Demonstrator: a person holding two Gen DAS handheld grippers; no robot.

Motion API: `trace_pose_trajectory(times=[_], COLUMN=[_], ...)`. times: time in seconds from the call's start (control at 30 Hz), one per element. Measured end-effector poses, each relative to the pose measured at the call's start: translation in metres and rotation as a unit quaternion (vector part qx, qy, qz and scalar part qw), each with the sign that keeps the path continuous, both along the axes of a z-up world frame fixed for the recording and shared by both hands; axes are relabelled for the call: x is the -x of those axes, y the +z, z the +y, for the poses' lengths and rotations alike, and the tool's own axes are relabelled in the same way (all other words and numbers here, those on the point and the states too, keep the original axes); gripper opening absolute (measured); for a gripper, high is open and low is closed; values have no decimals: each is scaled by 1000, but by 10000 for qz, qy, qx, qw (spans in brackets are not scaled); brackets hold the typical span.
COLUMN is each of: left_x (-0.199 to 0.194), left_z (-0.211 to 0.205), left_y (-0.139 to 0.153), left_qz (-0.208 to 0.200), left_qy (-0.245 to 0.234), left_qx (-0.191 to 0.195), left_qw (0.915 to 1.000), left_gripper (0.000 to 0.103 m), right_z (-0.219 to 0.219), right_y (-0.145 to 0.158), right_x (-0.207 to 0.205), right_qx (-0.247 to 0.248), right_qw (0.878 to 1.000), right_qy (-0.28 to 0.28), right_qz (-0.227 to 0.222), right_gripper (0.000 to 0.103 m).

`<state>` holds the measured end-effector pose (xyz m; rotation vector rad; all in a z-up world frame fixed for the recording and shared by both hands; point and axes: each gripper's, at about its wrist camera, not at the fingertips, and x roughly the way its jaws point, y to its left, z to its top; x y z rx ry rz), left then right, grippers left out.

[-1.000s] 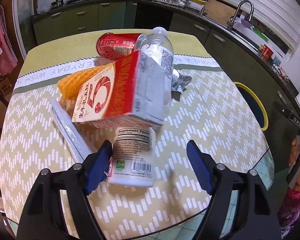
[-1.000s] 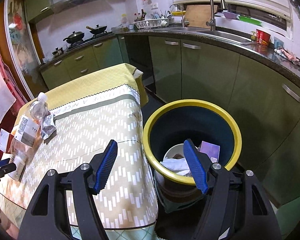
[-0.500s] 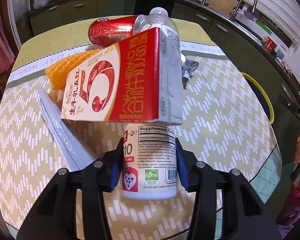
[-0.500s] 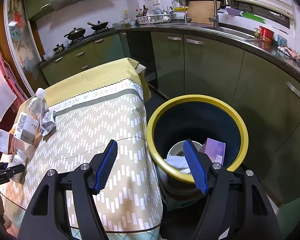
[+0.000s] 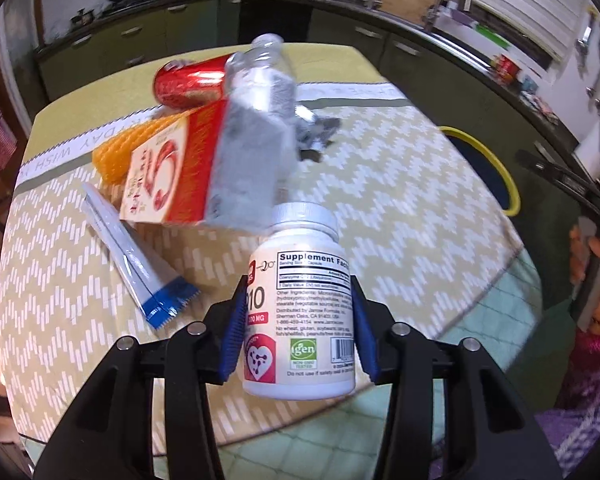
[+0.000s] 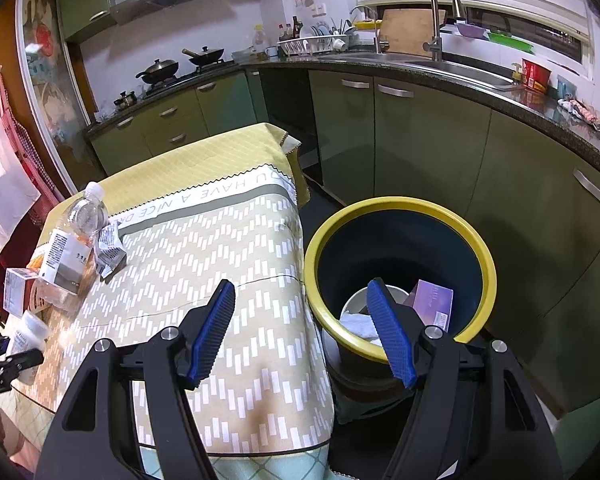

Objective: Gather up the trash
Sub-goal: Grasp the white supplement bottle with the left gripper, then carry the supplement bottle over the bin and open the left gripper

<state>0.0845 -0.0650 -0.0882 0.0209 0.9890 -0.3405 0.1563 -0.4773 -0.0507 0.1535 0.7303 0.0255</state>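
My left gripper is shut on a white supplement bottle and holds it lifted above the table's near edge. Behind it lie a red and white carton, a clear plastic bottle, a red can, an orange honeycomb piece, a white and blue tube and a crumpled wrapper. My right gripper is open and empty beside the yellow-rimmed trash bin, which holds a purple box and white paper. The supplement bottle also shows in the right wrist view.
The table has a chevron cloth and stands left of the bin. Green kitchen cabinets and a sink counter run behind. The bin's rim also shows in the left wrist view, right of the table.
My left gripper closed on the supplement bottle, then lifted it and drew it back from under the carton. The right gripper stayed open beside the bin.
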Motion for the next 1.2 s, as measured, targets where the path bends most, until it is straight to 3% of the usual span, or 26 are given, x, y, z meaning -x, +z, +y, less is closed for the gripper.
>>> trace_pose_trajectory(times=[0.3, 0.57, 0.73, 0.87, 1.07, 1.17, 1.2], left_x=[3, -34, -59, -81, -129, -142, -143], left_z=[-53, -169, -246, -293, -352, -366, -367], left_y=[21, 39, 34, 22, -10, -17, -16], left_qz=[-179, -450, -415, -332, -56, -105, -177], left_qy=[-954, -2177, -2683, -2750, -2561, -2410, -2381], left_qx=[112, 311, 404, 296, -8, -72, -69], left_qw=[9952, 9745, 9616, 9604, 9666, 9704, 9711], left_gripper=[45, 45, 45, 45, 46, 70, 70], right_z=[-13, -62, -97, -118, -134, -139, -142], right_y=[13, 26, 27, 25, 16, 16, 15], right_x=[16, 41, 52, 56, 54, 54, 54], right_qx=[-43, -49, -105, -155, -220, -244, -245], right_qw=[9997, 9969, 9936, 9914, 9897, 9890, 9886], right_qy=[-93, -675, -1045, -1240, -1376, -1427, -1452], right_qz=[-218, -395, -414, -384, -316, -304, -304], right_gripper=[68, 68, 68, 68, 68, 68, 68])
